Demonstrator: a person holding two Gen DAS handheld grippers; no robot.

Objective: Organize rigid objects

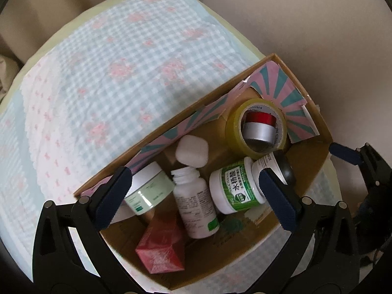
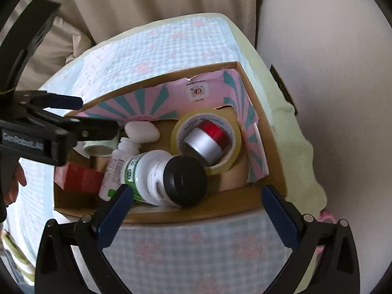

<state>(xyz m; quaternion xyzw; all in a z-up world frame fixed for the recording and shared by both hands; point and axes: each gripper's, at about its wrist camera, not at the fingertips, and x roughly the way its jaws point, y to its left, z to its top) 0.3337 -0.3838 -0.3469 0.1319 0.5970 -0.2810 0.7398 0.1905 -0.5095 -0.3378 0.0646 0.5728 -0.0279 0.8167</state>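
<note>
A cardboard box (image 1: 316, 171) (image 2: 264, 132) on the table holds several items: a yellow tape roll (image 1: 232, 132) (image 2: 232, 152) with a red-and-silver tin (image 1: 259, 127) (image 2: 208, 142) inside it, a white capless bottle (image 1: 193, 201) (image 2: 115, 161), a green-labelled jar (image 1: 237, 188) (image 2: 137, 169), a black-lidded jar (image 1: 286, 166) (image 2: 183, 178), a pale green jar (image 1: 149, 186) (image 2: 98, 147), a red box (image 1: 161, 242) (image 2: 78, 176) and a white cap (image 1: 192, 152) (image 2: 142, 131). My left gripper (image 1: 193, 201) (image 2: 76, 115) is open above the box. My right gripper (image 2: 196, 213) is open at the box's near wall.
The box sits on a blue checked cloth with pink flowers (image 1: 117, 68) (image 2: 196, 250) over a pale green table edge (image 2: 301, 152). Beige upholstery (image 2: 147, 0) lies behind. A pink and teal flap (image 1: 281, 93) (image 2: 152, 103) lines the box's far wall.
</note>
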